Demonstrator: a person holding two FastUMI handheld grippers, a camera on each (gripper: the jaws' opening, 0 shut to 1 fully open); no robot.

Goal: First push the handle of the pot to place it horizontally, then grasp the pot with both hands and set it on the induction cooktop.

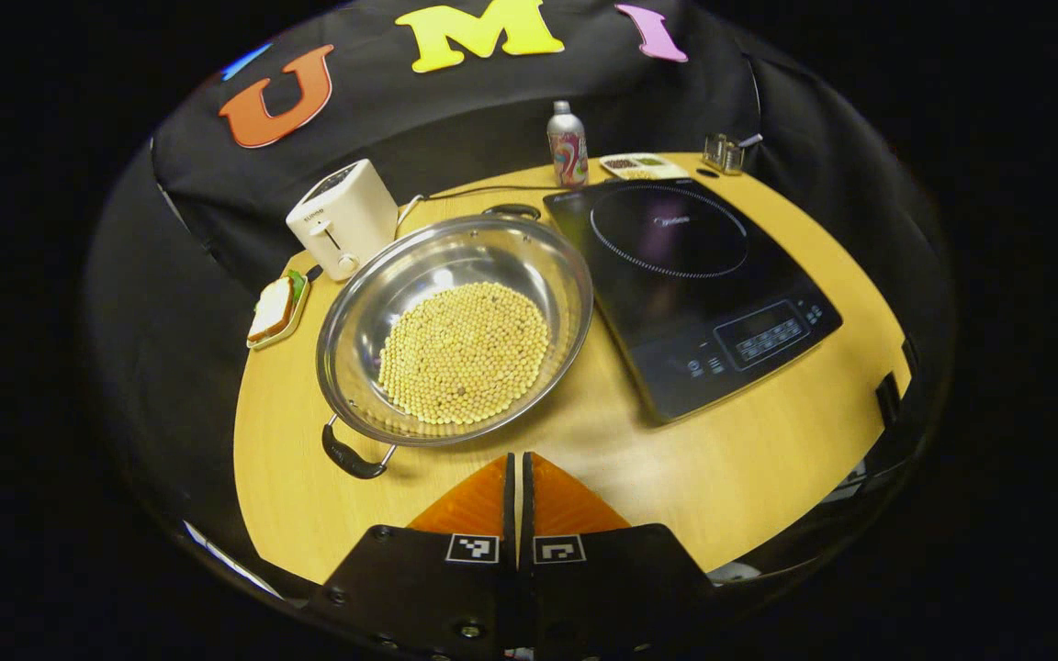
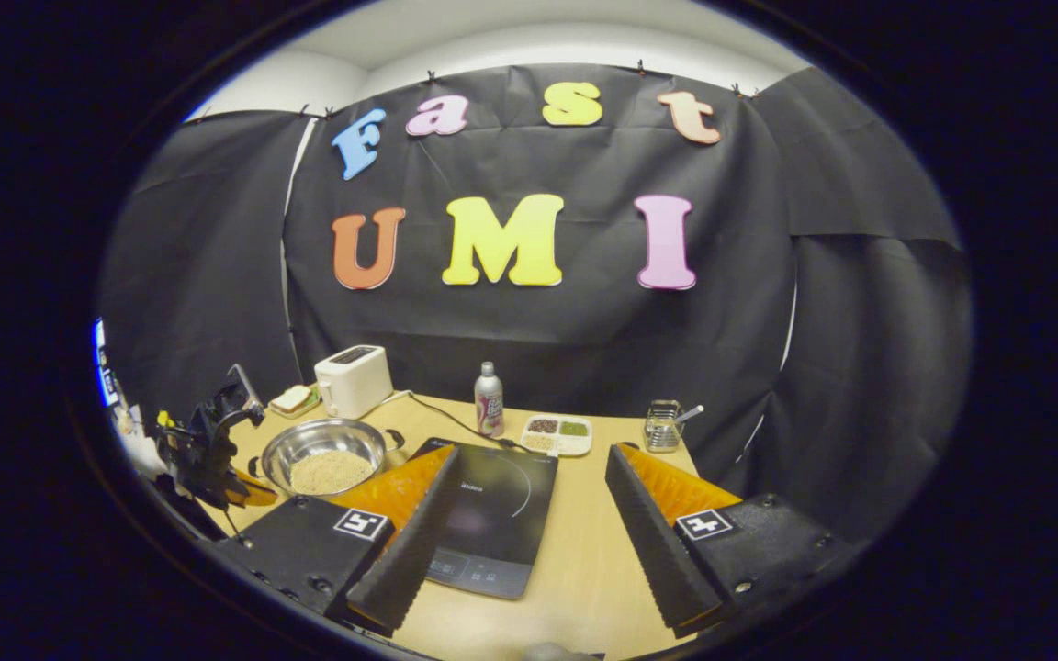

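Left gripper view, left to right: a sandwich (image 1: 274,308) is lying on a small tray at the table's (image 1: 749,468) left edge, just in front of a white toaster (image 1: 343,218). The steel pot (image 1: 455,327), holding a layer of small pale beans (image 1: 464,352), is sitting on the wooden table immediately left of the induction cooktop (image 1: 690,289), not on it. One black pot handle (image 1: 351,456) is pointing toward the camera at lower left; the other is showing at the far rim. The left gripper (image 1: 520,464) is hovering just in front of the pot's near rim, its orange fingers pressed together and holding nothing. Behind the cooktop are standing a bottle (image 1: 568,145), a compartment dish (image 1: 642,166) and a small metal rack (image 1: 724,152).

Right gripper view, left to right: the left gripper (image 2: 212,445) is appearing at the far left edge beside the pot (image 2: 322,454), with the toaster (image 2: 354,379) behind. The right gripper (image 2: 534,509) is hanging above the table's near side, its fingers spread wide and empty, framing the cooktop (image 2: 492,514). The bottle (image 2: 489,398), dish (image 2: 557,434) and rack (image 2: 664,425) are lining the far edge.
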